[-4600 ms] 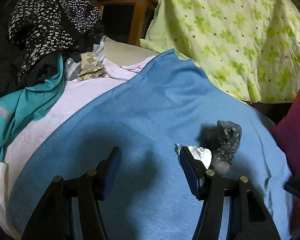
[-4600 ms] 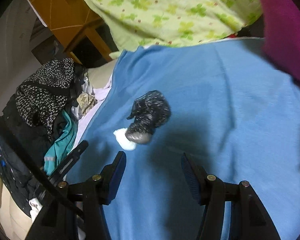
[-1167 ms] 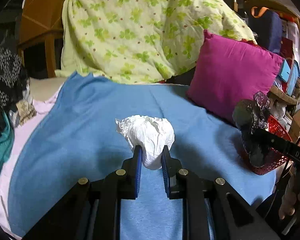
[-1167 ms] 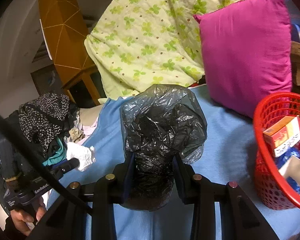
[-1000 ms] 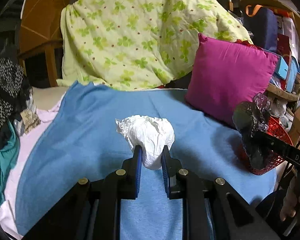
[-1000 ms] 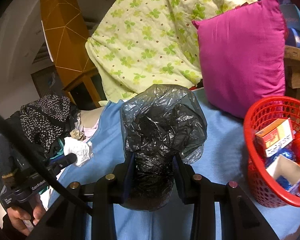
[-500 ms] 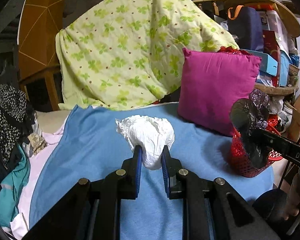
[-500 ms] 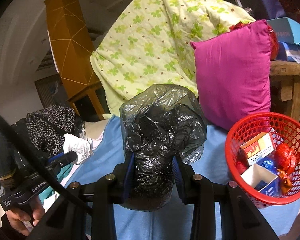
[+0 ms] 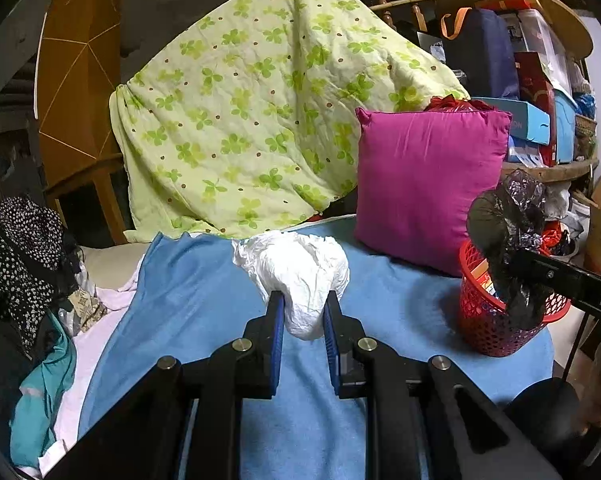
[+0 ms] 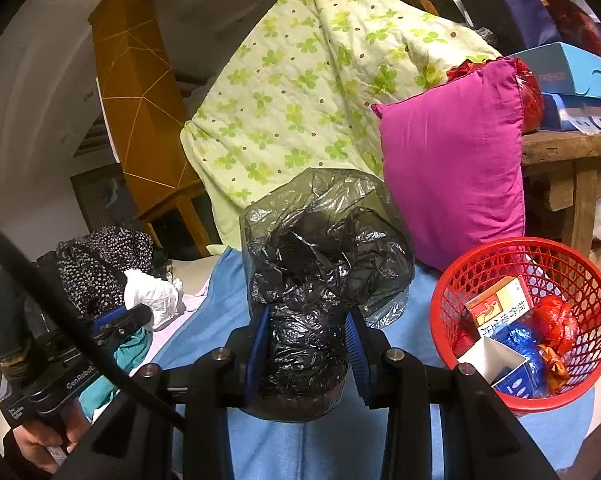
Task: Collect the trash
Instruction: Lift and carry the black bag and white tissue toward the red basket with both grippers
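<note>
**Two pieces of soft trash held above a bed, with the collecting basket at the right**

The left gripper has its jaws pinched on the lower stem of a crumpled white tissue wad, which is lifted clear of the blue blanket covering the bed. The wad looks very light and fully compressible; it bulges above the pads, so the narrow waist where it is held is judged the securest place, though thin paper may tear or slip if tugged.

The right gripper has its jaws pressed on the bunched lower part of a crumpled black plastic bag, also held off the bed. The film is thin, glossy and probably slippery; it should spring back once let go, so a hold on the dense bundle rather than the loose, translucent upper folds seems best.

A red mesh basket stands on the near right edge of the blanket, just in front of a magenta pillow. It already holds a small orange and white carton, a red wrapper ball, a blue foil wrapper and a white and blue box. Space remains in its upper part, apparently enough for both soft items.

A green clover-print quilt hangs at the far side; a pile of clothes lies at the left.
</note>
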### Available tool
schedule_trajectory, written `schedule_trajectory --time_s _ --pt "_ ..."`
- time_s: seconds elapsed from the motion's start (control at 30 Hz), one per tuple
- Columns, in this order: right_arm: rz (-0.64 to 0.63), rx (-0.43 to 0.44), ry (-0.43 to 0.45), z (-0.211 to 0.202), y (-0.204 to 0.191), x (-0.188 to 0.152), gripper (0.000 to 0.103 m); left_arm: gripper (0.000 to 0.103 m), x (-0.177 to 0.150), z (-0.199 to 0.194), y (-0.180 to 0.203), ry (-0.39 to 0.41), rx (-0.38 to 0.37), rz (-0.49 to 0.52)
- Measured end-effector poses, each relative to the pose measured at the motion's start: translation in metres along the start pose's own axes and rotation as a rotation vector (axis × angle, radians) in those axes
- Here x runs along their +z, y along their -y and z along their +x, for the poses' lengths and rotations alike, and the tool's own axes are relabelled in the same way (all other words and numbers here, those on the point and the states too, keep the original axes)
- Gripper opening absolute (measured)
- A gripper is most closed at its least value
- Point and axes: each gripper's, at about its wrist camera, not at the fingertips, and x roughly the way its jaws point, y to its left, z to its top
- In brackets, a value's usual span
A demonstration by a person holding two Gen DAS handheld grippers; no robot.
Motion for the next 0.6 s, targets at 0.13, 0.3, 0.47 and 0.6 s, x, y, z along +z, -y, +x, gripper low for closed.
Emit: schedule_trajectory --time_s 0.13,0.3,0.47,0.6 --pt "0.003 -0.003 0.004 -0.003 -0.001 0.000 0.039 0.020 0.000 0.000 0.003 0.001 0.005 0.004" --pt "0.014 -0.006 0.009 -0.009 0.002 -0.001 0.039 0.020 0.004 0.000 0.007 0.004 0.008 0.019" --pt "0.026 -0.009 0.020 -0.014 0.006 0.002 0.039 0.020 0.006 -0.001 0.015 0.006 0.010 0.038" --pt "0.036 -0.011 0.031 -0.020 0.006 0.003 0.039 0.020 0.006 -0.001 0.019 0.006 0.011 0.049"
